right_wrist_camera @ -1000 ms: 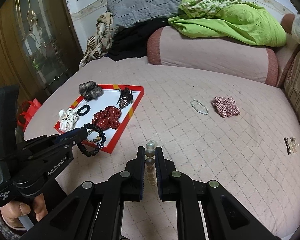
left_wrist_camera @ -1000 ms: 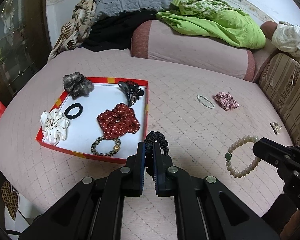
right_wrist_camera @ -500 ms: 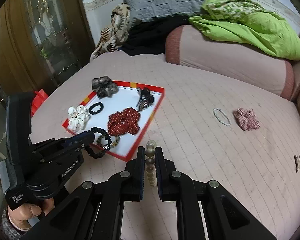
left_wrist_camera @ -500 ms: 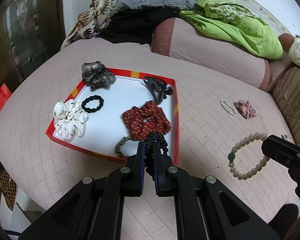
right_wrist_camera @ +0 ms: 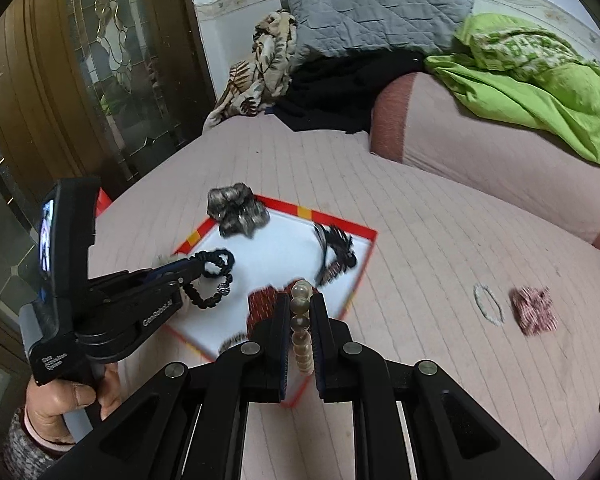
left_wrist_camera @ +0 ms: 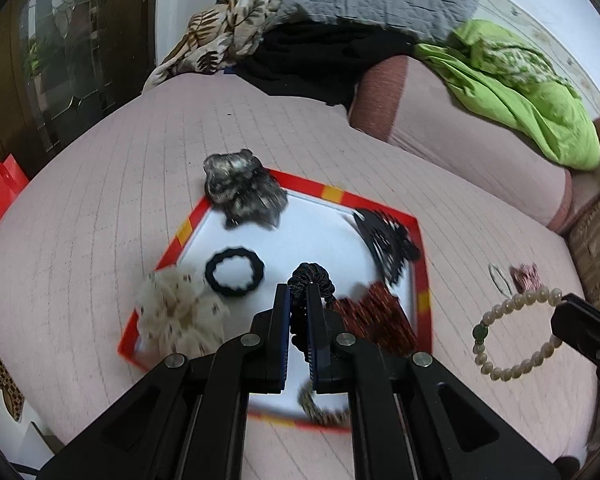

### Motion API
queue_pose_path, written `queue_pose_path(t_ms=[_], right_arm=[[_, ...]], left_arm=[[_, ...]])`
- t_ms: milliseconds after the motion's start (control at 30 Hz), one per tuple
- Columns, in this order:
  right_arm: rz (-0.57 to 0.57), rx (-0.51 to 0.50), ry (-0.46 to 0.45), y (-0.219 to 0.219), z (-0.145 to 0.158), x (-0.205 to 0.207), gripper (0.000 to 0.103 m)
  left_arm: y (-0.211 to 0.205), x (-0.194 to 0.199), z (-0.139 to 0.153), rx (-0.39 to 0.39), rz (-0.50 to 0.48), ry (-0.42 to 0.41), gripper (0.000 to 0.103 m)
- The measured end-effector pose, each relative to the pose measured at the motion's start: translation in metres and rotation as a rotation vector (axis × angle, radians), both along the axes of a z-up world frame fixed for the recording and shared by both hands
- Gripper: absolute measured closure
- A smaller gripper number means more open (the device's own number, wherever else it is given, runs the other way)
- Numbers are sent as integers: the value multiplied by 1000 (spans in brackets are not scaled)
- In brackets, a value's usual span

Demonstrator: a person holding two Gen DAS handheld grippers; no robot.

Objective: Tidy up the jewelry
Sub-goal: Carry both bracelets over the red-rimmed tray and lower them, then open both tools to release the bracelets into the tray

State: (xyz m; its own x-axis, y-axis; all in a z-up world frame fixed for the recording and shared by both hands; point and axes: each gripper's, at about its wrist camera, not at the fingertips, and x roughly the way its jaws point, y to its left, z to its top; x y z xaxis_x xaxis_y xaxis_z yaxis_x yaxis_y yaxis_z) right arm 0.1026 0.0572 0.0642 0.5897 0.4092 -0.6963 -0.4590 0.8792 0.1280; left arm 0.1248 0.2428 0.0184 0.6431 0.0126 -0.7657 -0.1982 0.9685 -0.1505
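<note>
The left gripper (left_wrist_camera: pixel 298 300) has its fingers pinched on a black beaded bracelet (left_wrist_camera: pixel 311 276), whose coil sticks up past the fingertips over the near half of the red-rimmed tray (left_wrist_camera: pixel 423 264); in the right wrist view the same bracelet (right_wrist_camera: pixel 210 280) hangs in a loop from that gripper (right_wrist_camera: pixel 196 266) above the tray's left side, with a person's hand (right_wrist_camera: pixel 70 396) around the handle. The right gripper (right_wrist_camera: pixel 300 308) has its fingers clamped on a pearl bracelet (right_wrist_camera: pixel 301 328), the beads stacked in a column between them just at the tray's near right edge; from the left wrist view the pearl loop (left_wrist_camera: pixel 512 332) with one green bead hangs to the right of the tray, off it. Inside the tray, nearest lies a gold-and-dark beaded ring (left_wrist_camera: pixel 320 408), then a red dotted scrunchie (left_wrist_camera: pixel 374 316) on the right and a cream dotted scrunchie (left_wrist_camera: pixel 178 316) at the left edge. Further in sits a plain black hair tie (left_wrist_camera: pixel 235 270), then a black claw clip (left_wrist_camera: pixel 388 240) by the right rim, and a grey mottled scrunchie (left_wrist_camera: pixel 242 190) over the far corner. Well right of the tray on the pink quilted bed (left_wrist_camera: pixel 100 240) lie a thin pale bracelet (right_wrist_camera: pixel 488 304) and a red checked scrunchie (right_wrist_camera: pixel 534 310). Beyond the tray a green blanket (right_wrist_camera: pixel 532 80) lies over a bolster.
</note>
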Motion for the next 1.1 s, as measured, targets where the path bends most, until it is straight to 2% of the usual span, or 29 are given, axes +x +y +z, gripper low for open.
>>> queue_pose_path(t_ms=[367, 533, 833, 1100], right_arm=[[12, 8, 59, 51, -20, 80, 92], [21, 1, 94, 74, -36, 113, 92], [17, 7, 192, 91, -83, 151, 92], [4, 19, 250, 83, -104, 155, 92]], left_arm=[[45, 72, -29, -119, 52, 29, 96], [56, 89, -47, -158, 67, 53, 96], [52, 101, -64, -127, 84, 105, 96], [55, 98, -63, -152, 98, 94, 93]])
